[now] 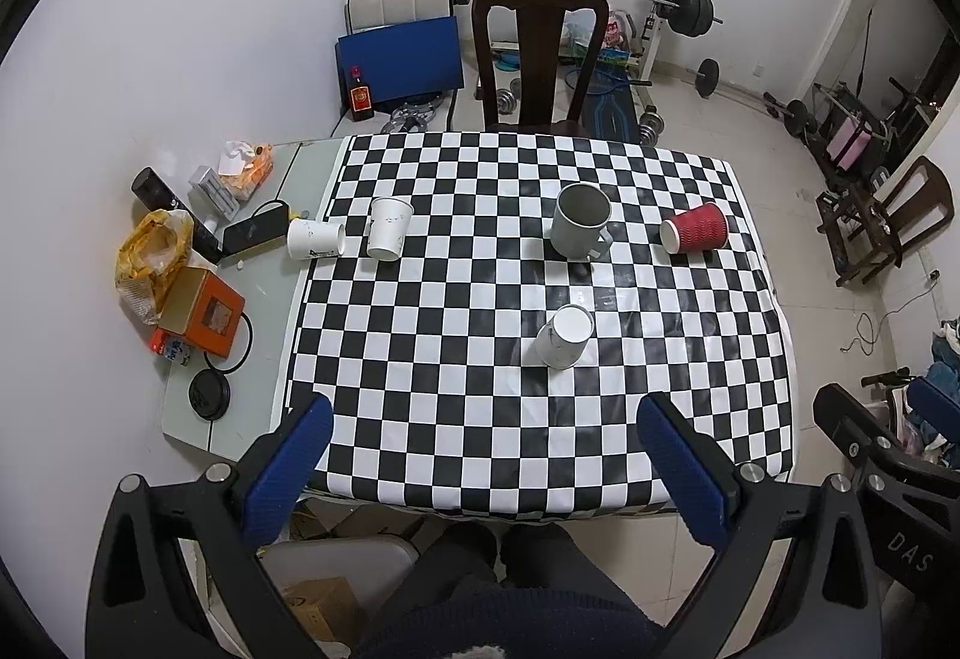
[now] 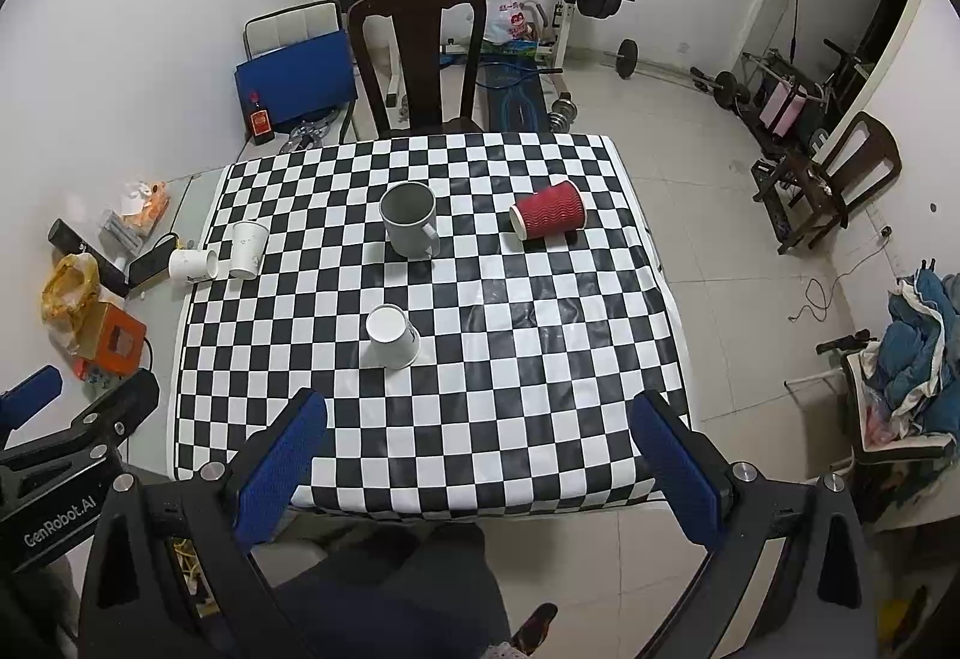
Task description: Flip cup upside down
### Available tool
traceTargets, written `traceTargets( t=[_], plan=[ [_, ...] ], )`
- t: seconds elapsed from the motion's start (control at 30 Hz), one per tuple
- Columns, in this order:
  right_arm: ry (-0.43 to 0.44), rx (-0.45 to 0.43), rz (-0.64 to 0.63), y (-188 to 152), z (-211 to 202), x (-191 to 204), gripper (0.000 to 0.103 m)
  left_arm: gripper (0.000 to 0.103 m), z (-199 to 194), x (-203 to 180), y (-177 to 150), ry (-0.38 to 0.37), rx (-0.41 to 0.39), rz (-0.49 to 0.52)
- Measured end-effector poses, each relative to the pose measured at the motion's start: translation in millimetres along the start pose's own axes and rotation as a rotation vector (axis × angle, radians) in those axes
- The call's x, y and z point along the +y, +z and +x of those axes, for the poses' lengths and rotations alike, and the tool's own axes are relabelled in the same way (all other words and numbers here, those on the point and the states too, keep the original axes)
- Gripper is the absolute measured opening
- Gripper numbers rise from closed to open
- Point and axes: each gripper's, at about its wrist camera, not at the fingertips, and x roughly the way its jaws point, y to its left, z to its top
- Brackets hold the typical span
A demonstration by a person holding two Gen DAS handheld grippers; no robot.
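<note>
Both grippers, left [image 1: 483, 470] and right [image 2: 477, 464], hovered jaws wide and empty off the bench's [image 2: 540, 359] near edge; grey mug [image 2: 409, 219] upright mid-bench, axis vertical, 12 o'clock of right, 1 o'clock of left.

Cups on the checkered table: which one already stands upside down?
The white paper cup nearest the grippers; its flat base faces up, while the others stand upright or lie sideways.
</note>
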Motion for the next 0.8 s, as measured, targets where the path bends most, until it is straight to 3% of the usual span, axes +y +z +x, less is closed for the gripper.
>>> traceTargets(
  t=[0.8],
  plan=[
    [-0.005, 0.004, 0.008, 2.7, 0.4, 1.5, 0.102, 0.103, 1.0, 0.6, -1.3, 0.001, -0.003, 0.003]
  ],
)
